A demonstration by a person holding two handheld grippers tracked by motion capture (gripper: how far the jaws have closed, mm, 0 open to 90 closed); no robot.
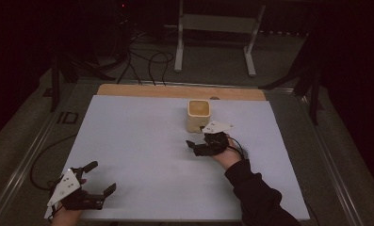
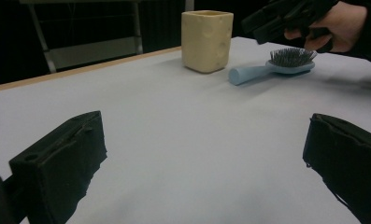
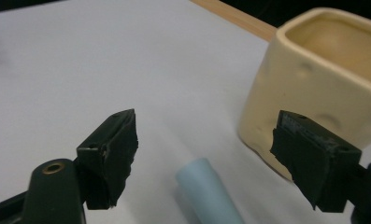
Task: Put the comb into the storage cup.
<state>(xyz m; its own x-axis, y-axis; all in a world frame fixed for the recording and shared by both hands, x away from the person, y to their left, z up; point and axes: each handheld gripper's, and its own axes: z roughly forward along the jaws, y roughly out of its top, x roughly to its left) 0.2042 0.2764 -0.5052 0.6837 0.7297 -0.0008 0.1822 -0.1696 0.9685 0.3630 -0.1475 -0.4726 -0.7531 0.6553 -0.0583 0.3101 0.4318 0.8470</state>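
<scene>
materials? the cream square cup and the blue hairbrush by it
Cream cup: probably glazed ceramic; thick rounded walls, soft sheen, shallow dimples like cheese holes. Could be moulded resin.
Hairbrush: looks like plastic; uniform pale blue, smooth matte handle, rounded end. Bristles are dark thin pins, metal or nylon, too small to tell.

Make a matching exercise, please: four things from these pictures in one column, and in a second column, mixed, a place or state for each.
1. cream square ceramic cup
2. light blue plastic hairbrush
3. left gripper
4. right gripper

A. lies flat, bristles up
B. open, over the hairbrush handle
C. stands upright near the table's far edge
D. open, at the table's near left corner

Pairs: 1-C, 2-A, 3-D, 4-B
</scene>
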